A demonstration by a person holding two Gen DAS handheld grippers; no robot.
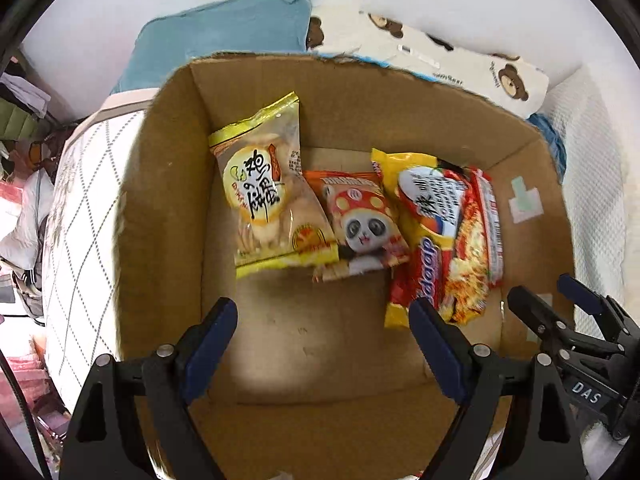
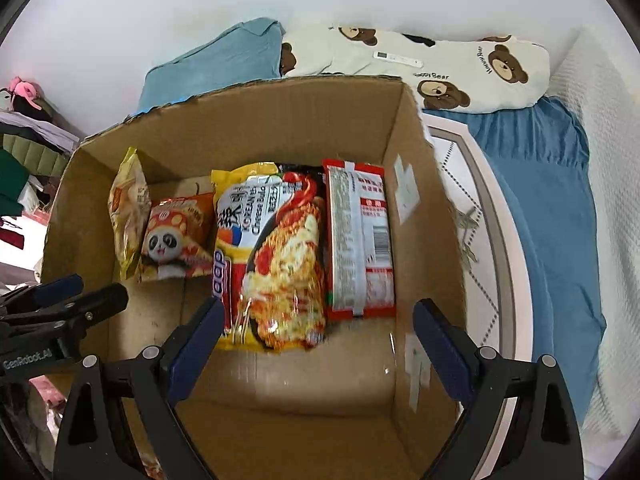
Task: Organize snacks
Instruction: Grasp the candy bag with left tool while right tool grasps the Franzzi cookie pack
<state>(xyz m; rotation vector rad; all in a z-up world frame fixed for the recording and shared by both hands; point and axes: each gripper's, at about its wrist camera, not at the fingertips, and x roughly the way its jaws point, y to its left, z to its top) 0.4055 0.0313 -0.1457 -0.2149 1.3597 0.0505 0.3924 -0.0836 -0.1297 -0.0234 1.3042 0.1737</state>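
Note:
An open cardboard box (image 1: 168, 220) (image 2: 280, 128) holds several snacks lying in a row. From left to right they are a yellow rice-cracker bag (image 1: 260, 188) (image 2: 128, 216), an orange panda packet (image 1: 360, 224) (image 2: 176, 236), a yellow cheese-noodle packet (image 1: 444, 236) (image 2: 276, 252) and a red noodle packet (image 1: 488, 220) (image 2: 360, 240). My left gripper (image 1: 324, 320) (image 2: 96, 286) hangs open above the box's near left floor, with nothing between its fingers. My right gripper (image 2: 320, 312) (image 1: 552, 296) is open and empty too, above the near ends of the two noodle packets.
The box sits on a bed with a white quilted cover (image 1: 80, 220) (image 2: 472, 208). Behind it lie a teal pillow (image 1: 224, 36) (image 2: 212, 68) and a bear-print pillow (image 1: 460, 60) (image 2: 460, 64). A blue sheet (image 2: 552, 208) spreads to the right. Clutter fills the far left.

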